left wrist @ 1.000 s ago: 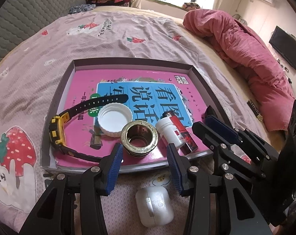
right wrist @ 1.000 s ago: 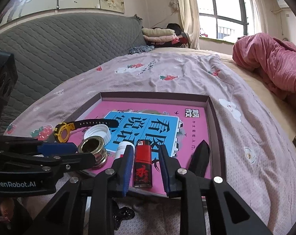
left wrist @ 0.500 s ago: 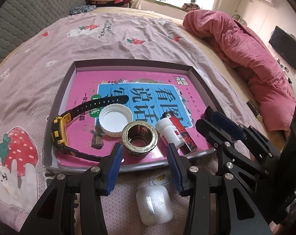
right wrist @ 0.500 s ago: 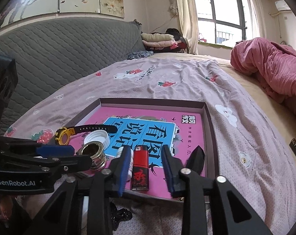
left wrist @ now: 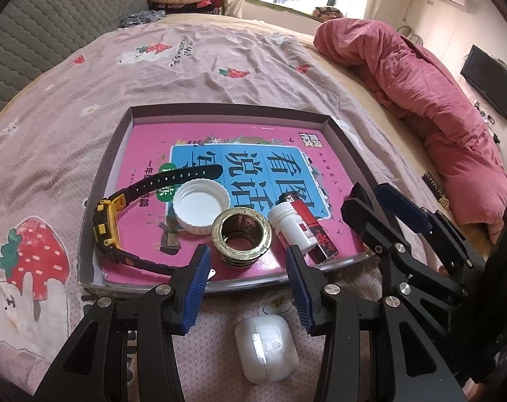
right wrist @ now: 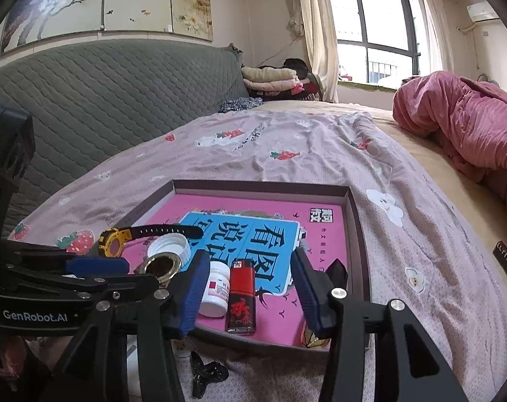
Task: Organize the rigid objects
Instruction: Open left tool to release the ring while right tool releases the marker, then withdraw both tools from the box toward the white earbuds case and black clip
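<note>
A shallow grey tray [left wrist: 112, 154] on the bed holds a pink book. On the book lie a yellow-and-black watch [left wrist: 106, 224], a white cap [left wrist: 201, 206], a brass ring [left wrist: 241, 236], a small white bottle [left wrist: 288, 229] and a red lighter [left wrist: 312, 231]. My left gripper [left wrist: 245, 268] hovers open at the tray's near edge, in line with the brass ring, holding nothing. A white earbud case [left wrist: 267, 346] lies on the sheet beneath it. My right gripper [right wrist: 248, 261] is opening. The lighter [right wrist: 241, 296] rests flat between its jaws, with both pads clear of it.
A dark faceted object [right wrist: 337, 271] sits in the tray's near right corner. A black clip [right wrist: 206, 373] lies on the sheet in front of the tray. A pink quilt [left wrist: 421, 100] is heaped on the right. A grey padded headboard [right wrist: 102, 100] stands on the left.
The right gripper's jaws have spread wide apart on either side of the lighter, which stays flat on the book. The left gripper and the other objects have not moved.
</note>
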`<act>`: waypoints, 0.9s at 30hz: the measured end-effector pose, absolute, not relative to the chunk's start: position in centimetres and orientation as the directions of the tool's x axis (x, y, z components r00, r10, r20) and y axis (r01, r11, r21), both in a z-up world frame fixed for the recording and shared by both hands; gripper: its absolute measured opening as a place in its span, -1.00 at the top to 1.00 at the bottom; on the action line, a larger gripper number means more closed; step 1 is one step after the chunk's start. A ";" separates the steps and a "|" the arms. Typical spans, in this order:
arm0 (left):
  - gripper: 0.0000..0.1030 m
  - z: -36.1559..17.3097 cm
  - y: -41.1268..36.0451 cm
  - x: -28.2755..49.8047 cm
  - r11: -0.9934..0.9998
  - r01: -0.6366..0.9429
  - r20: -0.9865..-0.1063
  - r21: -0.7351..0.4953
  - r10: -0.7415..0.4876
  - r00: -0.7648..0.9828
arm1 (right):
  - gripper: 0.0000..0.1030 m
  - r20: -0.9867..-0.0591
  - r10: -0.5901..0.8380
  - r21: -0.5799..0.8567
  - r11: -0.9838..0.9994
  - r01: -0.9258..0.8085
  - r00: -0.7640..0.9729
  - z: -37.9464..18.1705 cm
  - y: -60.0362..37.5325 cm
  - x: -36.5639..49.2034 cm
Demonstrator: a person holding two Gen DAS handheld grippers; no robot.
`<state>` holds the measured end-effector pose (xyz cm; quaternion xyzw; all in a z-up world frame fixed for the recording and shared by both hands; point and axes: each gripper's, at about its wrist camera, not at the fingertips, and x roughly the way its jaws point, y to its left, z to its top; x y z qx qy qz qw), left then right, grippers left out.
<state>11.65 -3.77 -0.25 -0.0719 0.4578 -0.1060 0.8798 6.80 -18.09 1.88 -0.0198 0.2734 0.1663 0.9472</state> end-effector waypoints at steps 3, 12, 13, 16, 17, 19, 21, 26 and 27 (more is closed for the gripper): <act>0.08 -0.1 -3.7 11.5 0.968 0.117 -0.790 -0.220 -0.248 0.560 | 0.03 -0.518 0.305 0.055 0.944 -0.325 0.799 2.1 -18.1 6.7; 0.07 0.8 -3.6 11.2 0.972 0.111 -0.784 -0.205 -0.231 0.576 | 0.03 -0.494 0.312 0.071 0.945 -0.320 0.812 2.7 -18.6 6.4; 0.07 0.9 -3.6 11.1 0.973 0.113 -0.784 -0.203 -0.230 0.576 | 0.03 -0.491 0.309 0.069 0.946 -0.318 0.814 2.8 -18.6 6.4; 0.04 1.1 -3.6 11.0 0.974 0.114 -0.784 -0.195 -0.225 0.578 | 0.02 -0.484 0.302 0.061 0.948 -0.313 0.821 3.0 -18.8 6.3; 0.01 1.2 -3.6 10.9 0.975 0.114 -0.784 -0.192 -0.222 0.580 | 0.02 -0.480 0.299 0.056 0.949 -0.311 0.825 3.1 -18.9 6.2; -0.03 1.5 -3.5 10.6 0.977 0.110 -0.783 -0.185 -0.214 0.584 | 0.01 -0.472 0.291 0.046 0.951 -0.306 0.832 3.3 -19.1 6.0; -0.04 1.7 -3.3 10.4 0.977 0.108 -0.783 -0.184 -0.212 0.584 | -0.01 -0.463 0.281 0.042 0.954 -0.295 0.841 3.5 -19.4 5.6; -0.05 2.4 -3.0 9.6 0.978 0.103 -0.780 -0.183 -0.208 0.590 | -0.09 -0.445 0.274 0.048 0.958 -0.283 0.853 4.1 -20.2 4.4; -0.06 2.5 -3.0 9.4 0.978 0.103 -0.779 -0.183 -0.208 0.591 | -0.09 -0.443 0.276 0.046 0.957 -0.285 0.853 4.2 -20.2 4.2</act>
